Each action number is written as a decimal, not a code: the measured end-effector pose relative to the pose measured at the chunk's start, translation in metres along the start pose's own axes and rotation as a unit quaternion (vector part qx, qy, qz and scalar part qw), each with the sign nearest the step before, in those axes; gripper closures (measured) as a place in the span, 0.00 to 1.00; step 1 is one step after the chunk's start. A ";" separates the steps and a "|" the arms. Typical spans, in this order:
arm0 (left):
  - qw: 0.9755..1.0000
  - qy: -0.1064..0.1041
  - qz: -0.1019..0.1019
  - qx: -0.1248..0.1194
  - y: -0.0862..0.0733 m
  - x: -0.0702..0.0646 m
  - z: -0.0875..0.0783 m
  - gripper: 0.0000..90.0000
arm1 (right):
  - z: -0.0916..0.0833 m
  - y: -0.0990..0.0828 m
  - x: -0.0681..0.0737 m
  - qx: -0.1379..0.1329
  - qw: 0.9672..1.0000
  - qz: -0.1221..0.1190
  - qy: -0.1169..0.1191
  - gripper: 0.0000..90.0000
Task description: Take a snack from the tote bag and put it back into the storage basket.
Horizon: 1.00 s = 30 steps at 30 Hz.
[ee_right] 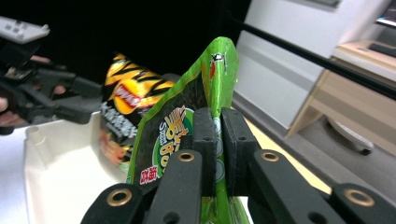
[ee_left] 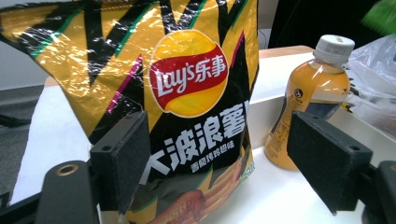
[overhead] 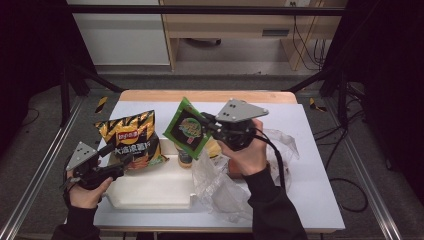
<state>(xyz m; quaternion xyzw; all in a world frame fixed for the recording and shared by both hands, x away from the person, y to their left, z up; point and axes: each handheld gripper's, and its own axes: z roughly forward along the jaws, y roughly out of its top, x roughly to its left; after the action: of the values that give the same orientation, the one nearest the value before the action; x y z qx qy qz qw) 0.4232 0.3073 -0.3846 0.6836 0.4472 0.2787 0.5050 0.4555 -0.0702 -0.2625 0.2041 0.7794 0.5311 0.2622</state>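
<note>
Green snack bag (overhead: 187,127) held aloft, frame centre.
Right gripper (overhead: 209,125) pinches the bag's edge; long axis tilted, top corner pointing upper left. Left gripper (overhead: 121,165) jaws wide, at the chip bag (overhead: 132,137).

Even overhead light brightens the white tabletop (overhead: 310,150) while the surroundings stay dark. Glare streaks the yellow bag (ee_left: 140,56). The gripper views blur toward their edges.
</note>
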 end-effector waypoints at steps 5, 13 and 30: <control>1.000 0.003 -0.003 -0.005 0.001 0.003 -0.003 0.23 | 0.026 -0.003 0.024 0.019 0.999 -0.021 0.029 0.95; 1.000 0.004 -0.003 -0.007 0.002 0.004 -0.005 0.23 | 0.049 -0.018 0.048 0.050 0.996 -0.047 0.061 0.94; 1.000 0.005 0.000 -0.004 0.001 0.003 -0.004 0.24 | 0.070 -0.062 0.058 0.121 0.987 -0.069 0.078 0.94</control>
<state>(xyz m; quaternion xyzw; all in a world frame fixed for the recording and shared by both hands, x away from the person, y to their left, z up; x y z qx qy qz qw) 0.4213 0.3119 -0.3824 0.6802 0.4486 0.2834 0.5057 0.4522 -0.0069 -0.3520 0.1378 0.8685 0.4275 0.2095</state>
